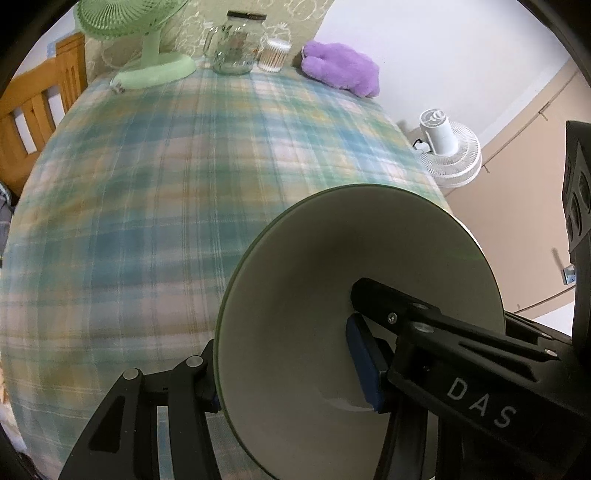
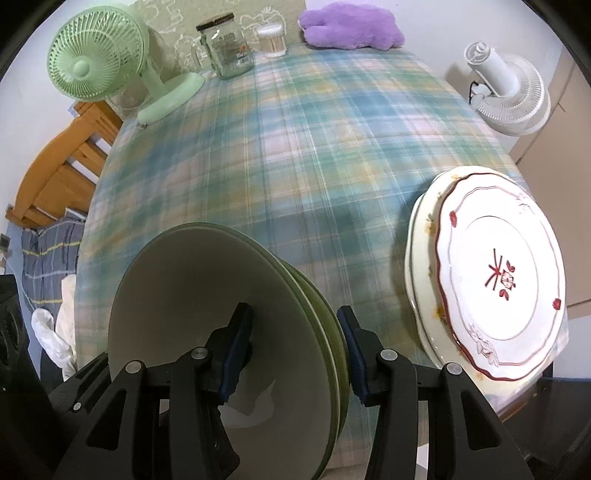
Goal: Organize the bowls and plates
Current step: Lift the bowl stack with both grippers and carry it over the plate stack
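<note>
While both grippers' jaws clamp opposite walls of the green bowl stack (image 2: 229, 332) left of the stacked floral plates (image 2: 491, 280), the left gripper (image 1: 291, 373) and right gripper (image 2: 295, 354) should move together, level.

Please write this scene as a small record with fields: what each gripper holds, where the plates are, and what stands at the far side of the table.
left gripper: shut on the rim of a green bowl, one finger inside, one outside
right gripper: shut on the rim of stacked green bowls
plates: stack on the right part of the table, top plate white with red pattern
table cover: plaid tablecloth
far side: green fan, glass jar, cotton swab box, purple plush
beside the table: white fan
</note>
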### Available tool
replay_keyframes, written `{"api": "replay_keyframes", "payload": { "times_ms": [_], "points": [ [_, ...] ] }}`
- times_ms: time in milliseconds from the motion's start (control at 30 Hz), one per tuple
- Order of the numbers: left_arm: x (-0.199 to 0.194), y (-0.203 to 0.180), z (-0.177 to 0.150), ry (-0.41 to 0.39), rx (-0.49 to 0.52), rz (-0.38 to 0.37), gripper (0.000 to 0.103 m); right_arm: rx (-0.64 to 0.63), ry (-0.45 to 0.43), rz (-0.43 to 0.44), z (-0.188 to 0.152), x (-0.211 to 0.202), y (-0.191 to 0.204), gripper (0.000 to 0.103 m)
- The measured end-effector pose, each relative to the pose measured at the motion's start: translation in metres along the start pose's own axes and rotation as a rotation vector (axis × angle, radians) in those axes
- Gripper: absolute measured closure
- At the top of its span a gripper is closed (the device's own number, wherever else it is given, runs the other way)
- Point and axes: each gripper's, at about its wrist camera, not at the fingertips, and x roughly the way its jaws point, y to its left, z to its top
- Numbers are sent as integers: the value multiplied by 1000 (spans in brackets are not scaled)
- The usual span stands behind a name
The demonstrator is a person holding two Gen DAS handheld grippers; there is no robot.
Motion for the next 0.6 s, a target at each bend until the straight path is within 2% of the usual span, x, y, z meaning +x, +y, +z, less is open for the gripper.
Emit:
{"api": "replay_keyframes", "payload": {
  "times_ms": [300,600],
  "points": [
    [-25,-15,8,-64,31,7,48,-10,-70,7,4,-35,2,53],
    [-26,-31,8,-99,6,78,48,-57,-86,71,8,-41,-8,53]
  ]
}}
